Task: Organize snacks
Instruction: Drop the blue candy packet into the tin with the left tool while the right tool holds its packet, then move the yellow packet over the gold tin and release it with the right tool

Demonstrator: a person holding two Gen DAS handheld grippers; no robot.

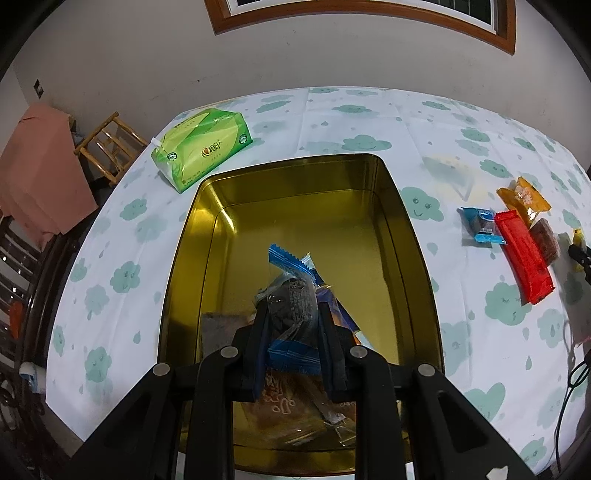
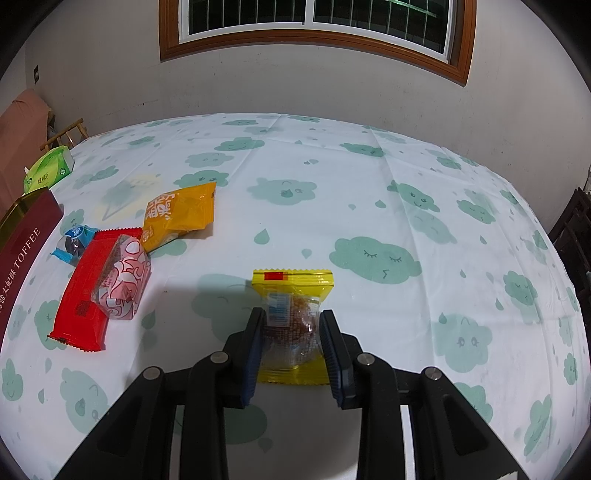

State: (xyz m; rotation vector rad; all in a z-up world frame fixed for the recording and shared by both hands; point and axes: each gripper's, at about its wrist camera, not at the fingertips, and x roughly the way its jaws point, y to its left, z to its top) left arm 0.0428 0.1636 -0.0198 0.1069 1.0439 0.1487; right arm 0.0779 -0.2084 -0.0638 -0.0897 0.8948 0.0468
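Cloud-print cloth covers the desk (image 2: pixel 369 177) beneath a wood-framed window (image 2: pixel 314 22). Left tool (image 1: pixel 291 314) clamps a blue-wrapped snack (image 1: pixel 295 291) over the gold tin (image 1: pixel 402 221), long axis pointing away. Right tool (image 2: pixel 291 325) straddles the yellow packet (image 2: pixel 293 284) lying mid-desk, lengthwise between its fingers, grip uncertain.

A plain grey wall (image 2: pixel 295 85) stands at the far side. High up in it is a window (image 2: pixel 314 18) with a brown wooden frame, dark outside. At far left are a small wooden chair (image 1: pixel 107 147) and a pink cloth (image 1: pixel 40 177). The counter (image 2: pixel 369 221) wears a white cover with green clouds.
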